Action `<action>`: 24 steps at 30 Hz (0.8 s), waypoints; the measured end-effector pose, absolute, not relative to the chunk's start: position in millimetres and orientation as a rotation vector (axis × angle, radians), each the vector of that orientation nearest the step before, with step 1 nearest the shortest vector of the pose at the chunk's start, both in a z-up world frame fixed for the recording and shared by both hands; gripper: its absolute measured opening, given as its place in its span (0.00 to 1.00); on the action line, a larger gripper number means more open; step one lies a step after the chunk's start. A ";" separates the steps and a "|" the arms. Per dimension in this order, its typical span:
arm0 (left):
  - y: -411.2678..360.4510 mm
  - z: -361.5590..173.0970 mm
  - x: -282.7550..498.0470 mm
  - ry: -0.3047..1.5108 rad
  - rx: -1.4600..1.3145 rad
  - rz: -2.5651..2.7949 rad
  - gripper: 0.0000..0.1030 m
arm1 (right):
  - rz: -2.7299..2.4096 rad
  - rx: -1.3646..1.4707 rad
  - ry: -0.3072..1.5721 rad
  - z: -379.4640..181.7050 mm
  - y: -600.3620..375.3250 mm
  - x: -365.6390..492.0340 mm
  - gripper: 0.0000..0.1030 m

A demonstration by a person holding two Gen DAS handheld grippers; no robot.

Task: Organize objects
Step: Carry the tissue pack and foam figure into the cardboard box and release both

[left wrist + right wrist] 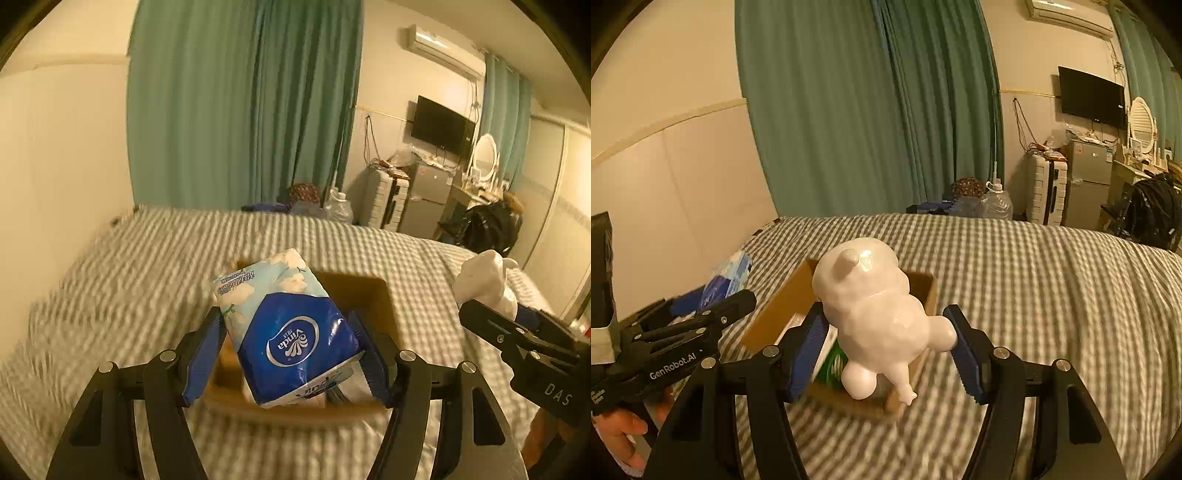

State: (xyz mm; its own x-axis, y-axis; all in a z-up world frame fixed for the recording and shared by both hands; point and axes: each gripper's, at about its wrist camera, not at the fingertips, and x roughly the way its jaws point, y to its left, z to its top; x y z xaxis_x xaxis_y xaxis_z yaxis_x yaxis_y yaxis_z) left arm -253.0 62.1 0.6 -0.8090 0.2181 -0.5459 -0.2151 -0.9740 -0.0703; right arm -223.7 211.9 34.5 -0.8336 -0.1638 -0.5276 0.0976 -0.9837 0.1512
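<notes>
Hovering over the cardboard box (925,291) on the bed (1052,295), I'd lower my left gripper (291,354), clamped on the tissue packs (291,332), first, then my right gripper (886,345), squeezing the white figurine (875,306), into the right-hand gap.

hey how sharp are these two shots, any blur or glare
Left wrist view: bedspread smeared by motion blur, tissue pack fairly sharp. Right wrist view: sharper bedspread, glare patches on the white figurine, left gripper blurred. Both: warm dim light, fisheye bending.
</notes>
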 end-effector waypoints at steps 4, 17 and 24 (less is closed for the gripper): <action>65.9 -14.8 -302.7 0.047 -0.865 2.792 0.68 | -2.855 0.910 -0.230 16.1 206.7 -289.3 0.62; 75.8 -64.3 -345.1 0.092 -1.009 2.762 0.99 | -2.916 0.886 -0.342 -4.9 206.2 -335.4 0.90; 53.8 -11.9 -295.3 -0.014 -0.939 2.826 1.00 | -2.963 0.834 -0.363 47.7 224.3 -282.7 0.91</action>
State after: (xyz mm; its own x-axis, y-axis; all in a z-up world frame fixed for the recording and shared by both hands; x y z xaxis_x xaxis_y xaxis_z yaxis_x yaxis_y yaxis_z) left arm -295.3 53.8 -11.9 -0.7892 0.1580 -0.5935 -0.1519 -0.9865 -0.0605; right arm -282.7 224.3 47.7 -0.8543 -0.1037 -0.5093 -0.0223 -0.9717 0.2353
